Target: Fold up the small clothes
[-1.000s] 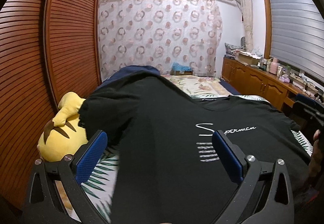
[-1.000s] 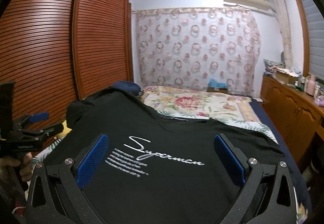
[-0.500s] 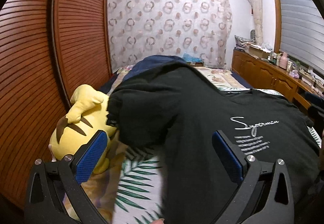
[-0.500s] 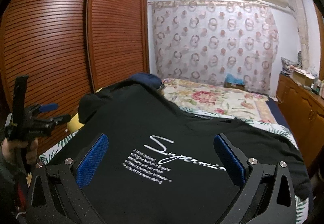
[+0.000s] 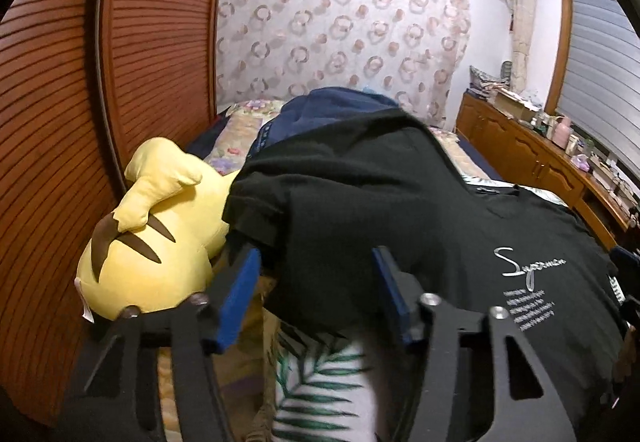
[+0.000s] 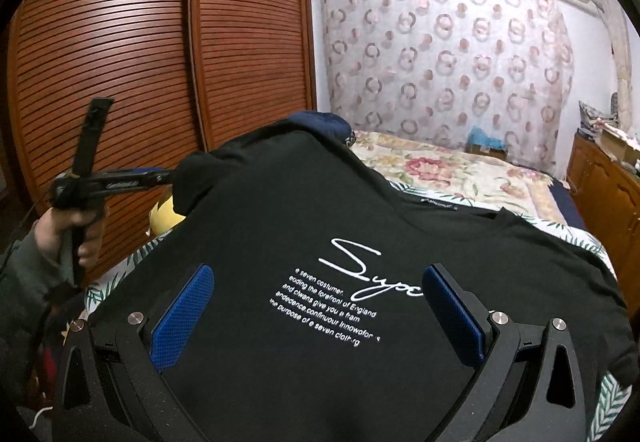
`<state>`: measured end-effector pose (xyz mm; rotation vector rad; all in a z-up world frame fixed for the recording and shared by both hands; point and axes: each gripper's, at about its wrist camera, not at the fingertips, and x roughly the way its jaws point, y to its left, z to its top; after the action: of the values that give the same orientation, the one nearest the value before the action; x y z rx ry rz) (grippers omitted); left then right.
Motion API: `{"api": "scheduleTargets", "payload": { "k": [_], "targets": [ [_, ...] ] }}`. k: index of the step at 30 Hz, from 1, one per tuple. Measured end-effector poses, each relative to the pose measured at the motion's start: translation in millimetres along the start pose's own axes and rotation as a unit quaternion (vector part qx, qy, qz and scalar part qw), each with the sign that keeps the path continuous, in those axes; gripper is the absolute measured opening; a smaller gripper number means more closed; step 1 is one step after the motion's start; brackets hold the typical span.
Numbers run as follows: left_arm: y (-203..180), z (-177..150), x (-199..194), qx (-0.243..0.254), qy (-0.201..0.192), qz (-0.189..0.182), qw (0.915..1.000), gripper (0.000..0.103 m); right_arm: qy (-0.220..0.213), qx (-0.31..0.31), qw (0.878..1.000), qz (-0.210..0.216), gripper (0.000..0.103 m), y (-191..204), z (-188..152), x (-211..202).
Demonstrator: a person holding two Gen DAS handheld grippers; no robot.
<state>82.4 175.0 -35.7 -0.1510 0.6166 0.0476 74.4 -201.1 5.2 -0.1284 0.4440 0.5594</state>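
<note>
A black T-shirt (image 6: 320, 226) with white "Superman" lettering lies spread front-up on the bed; it also shows in the left wrist view (image 5: 400, 210). Its left sleeve (image 5: 260, 210) is draped over a heap beside the plush. My left gripper (image 5: 316, 286) is partly closed, its blue pads either side of the shirt's left edge just below that sleeve, not clamped. It shows from the side in the right wrist view (image 6: 160, 176). My right gripper (image 6: 316, 306) is open and empty, low over the shirt's chest print.
A yellow plush toy (image 5: 160, 226) lies at the bed's left edge against the brown slatted wardrobe (image 6: 140, 62). A dark blue garment (image 5: 332, 110) is heaped behind the shirt. The leaf-print sheet (image 5: 316, 382) and a floral quilt (image 6: 440, 170) cover the bed. A wooden cabinet (image 5: 540, 162) runs along the right.
My left gripper has swung left to the shirt's left edge under the sleeve and narrowed its jaws. My right gripper has moved closer over the chest print and stays open.
</note>
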Motion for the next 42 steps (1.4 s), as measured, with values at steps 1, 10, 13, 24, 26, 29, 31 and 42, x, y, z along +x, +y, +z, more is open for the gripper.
{"api": "scheduleTargets", "payload": {
  "k": [1,10,13,24,26,29,31,42],
  "targets": [
    [2,0,3,-0.001,0.002,0.001,1.0,0.05,0.0,0.001,1.0,0.0,0.103,1,0,0],
    [4,-2,8,0.01,0.009,-0.008,0.9999,0.022,0.001,0.009,1.0,-0.003,0.103,6,-4,3],
    [9,2,10,0.004,0.008,-0.016,0.9998,0.004,0.001,0.012,1.0,-0.003,0.103,7,-5,3],
    [-26,42,-20,0.03,-0.054,-0.048,0.997,0.003,-0.001,0.032,0.999,-0.011,0.103,-1,-10,0],
    [-42,53,-24,0.042,-0.064,-0.06,0.9953,0.003,-0.002,0.035,0.999,-0.015,0.103,-3,-10,0],
    [-67,64,-25,0.064,-0.069,-0.076,0.9926,0.003,-0.003,0.043,0.999,-0.02,0.103,-5,-10,-3],
    [-86,69,-24,0.083,-0.069,-0.089,0.9902,0.003,-0.006,0.05,0.998,-0.024,0.103,-6,-10,-5],
    [-132,49,-22,0.119,-0.034,-0.135,0.9831,0.036,-0.006,0.07,0.997,-0.042,0.103,8,-17,-6]
  ]
}}
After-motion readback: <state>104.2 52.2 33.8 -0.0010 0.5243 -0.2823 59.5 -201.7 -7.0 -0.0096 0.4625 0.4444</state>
